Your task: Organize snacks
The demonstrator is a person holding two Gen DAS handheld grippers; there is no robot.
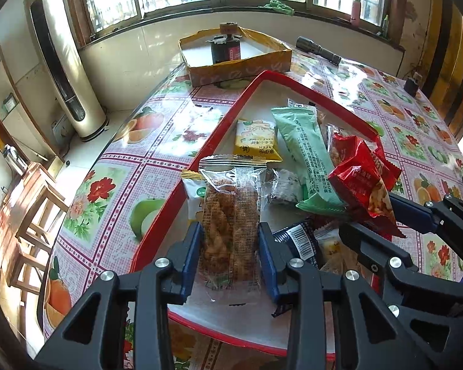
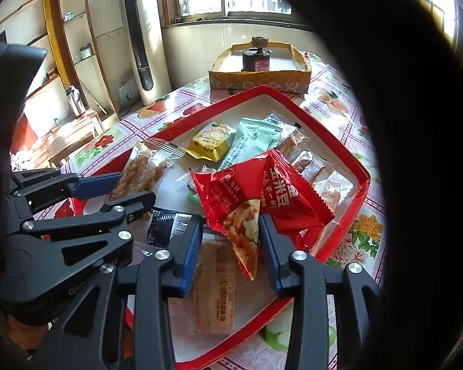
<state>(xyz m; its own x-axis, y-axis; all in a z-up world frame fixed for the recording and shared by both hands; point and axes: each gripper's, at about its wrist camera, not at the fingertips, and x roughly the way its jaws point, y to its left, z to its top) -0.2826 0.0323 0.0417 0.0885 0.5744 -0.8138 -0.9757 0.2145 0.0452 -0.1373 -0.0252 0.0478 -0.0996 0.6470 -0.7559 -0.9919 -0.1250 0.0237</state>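
Starting off the left rim of the red tray [image 1: 157, 225]: only flowery tablecloth [image 1: 123, 154] there, no stray snacks spotted.

Just inside that left rim: clear packet of twisted fried sticks [image 1: 231, 203], sitting between the pads of the left gripper [image 1: 230, 246]. Narrow opening, pads right up against the wrapper. Can't tell whether actually squeezing or just flanking it.

Further toward the tray's middle: yellow packet [image 1: 256, 140], then a long green packet [image 1: 302, 151], with a dark barcode packet [image 1: 299, 237] nearer the front rim. All lying loose and overlapping, not lined up.

Toward the right side of the tray: crumpled red packet [image 2: 262, 191], one corner poking between the jaws of the right gripper [image 2: 231, 240]. Parted fairly narrow, visible gap on the left pad's side, so not really gripped.

Beyond the tray's far rim: a cardboard box [image 1: 240, 67], no snacks in it.

Guessing mostly done with the gathering, pile still messy, so maybe some straightening left.
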